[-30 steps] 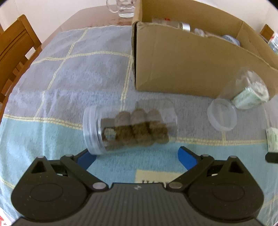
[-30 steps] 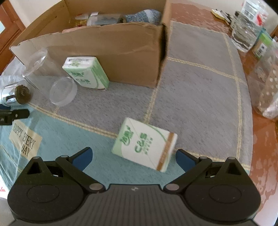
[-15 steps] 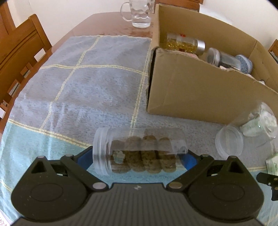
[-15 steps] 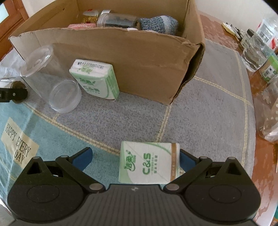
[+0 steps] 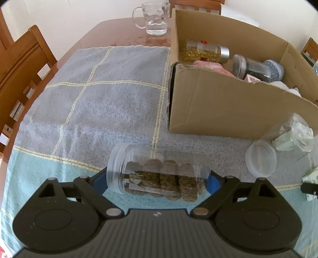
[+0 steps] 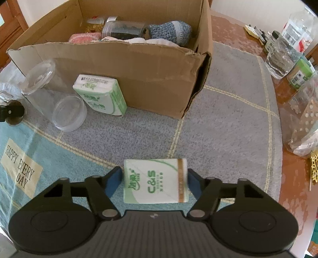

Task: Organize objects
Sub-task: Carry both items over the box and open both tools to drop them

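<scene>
Cardboard box (image 5: 228,103) sits on the grey-and-teal checked cloth (image 5: 103,103), open top, near wall torn along its upper edge. Inside: a jar of yellow capsules with a metal lid (image 5: 204,52), a dark-filled jar (image 6: 123,29), a blue-grey knitted piece (image 6: 171,32), something pink (image 6: 85,37).

In front of the box wall, a clear empty jar (image 6: 37,79) lies on its side; its loose clear lid (image 6: 69,113) rests on the cloth just beside it. A green-and-white tissue pack (image 6: 101,95) stands between lid and box, close against the cardboard. These lie between both grippers and the box.

Beyond the cloth: glass mug (image 5: 153,17) on bare wooden table behind the box; wooden chair (image 5: 17,65) at the table's left side; clear plastic bottles (image 6: 286,49) grouped along the right edge.

Left gripper (image 5: 157,179): blue pads pressed on either end of a clear cookie jar (image 5: 159,174), held sideways, screw-lid end to the left. Brown round cookies stacked in a row inside. Whether it is clear of the cloth, cannot tell.

Right gripper (image 6: 154,181): jaws closed in against the two short sides of a second tissue pack (image 6: 155,180), white with green "C&S" print and a gold band near its right edge, printed face up, over the teal-grey border of the cloth, well short of the box.
</scene>
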Demonstrator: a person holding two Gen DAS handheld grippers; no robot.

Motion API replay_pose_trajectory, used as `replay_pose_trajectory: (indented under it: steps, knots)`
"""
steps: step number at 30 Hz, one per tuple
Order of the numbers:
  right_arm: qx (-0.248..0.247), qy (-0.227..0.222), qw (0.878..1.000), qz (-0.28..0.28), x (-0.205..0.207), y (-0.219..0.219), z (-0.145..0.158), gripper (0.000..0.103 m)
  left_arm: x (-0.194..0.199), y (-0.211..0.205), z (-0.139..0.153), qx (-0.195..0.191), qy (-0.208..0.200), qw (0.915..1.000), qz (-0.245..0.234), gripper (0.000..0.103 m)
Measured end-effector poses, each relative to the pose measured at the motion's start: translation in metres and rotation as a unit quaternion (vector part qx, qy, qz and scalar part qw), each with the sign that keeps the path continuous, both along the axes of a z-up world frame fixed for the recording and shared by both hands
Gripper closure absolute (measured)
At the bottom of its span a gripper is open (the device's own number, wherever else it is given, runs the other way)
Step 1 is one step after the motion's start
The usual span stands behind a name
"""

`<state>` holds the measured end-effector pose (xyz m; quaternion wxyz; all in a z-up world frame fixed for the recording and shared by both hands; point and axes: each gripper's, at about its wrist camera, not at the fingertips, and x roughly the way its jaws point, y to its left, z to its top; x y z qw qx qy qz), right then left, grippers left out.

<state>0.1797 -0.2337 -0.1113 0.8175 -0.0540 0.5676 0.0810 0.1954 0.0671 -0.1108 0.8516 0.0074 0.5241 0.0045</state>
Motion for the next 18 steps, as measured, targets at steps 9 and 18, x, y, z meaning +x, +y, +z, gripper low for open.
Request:
replay_pose_trajectory:
  steps: [9, 18]
  knots:
    - [0.005, -0.008, 1.0, 0.03, -0.006, 0.01, 0.012, 0.034, -0.006, -0.002, 0.02, -0.001, 0.007, 0.9987, -0.05, 0.01]
    - [0.019, -0.062, 0.993, 0.1, -0.005, 0.006, 0.076, 0.034, 0.0, -0.009, 0.087, 0.011, -0.023, 0.9905, -0.135, 0.01]
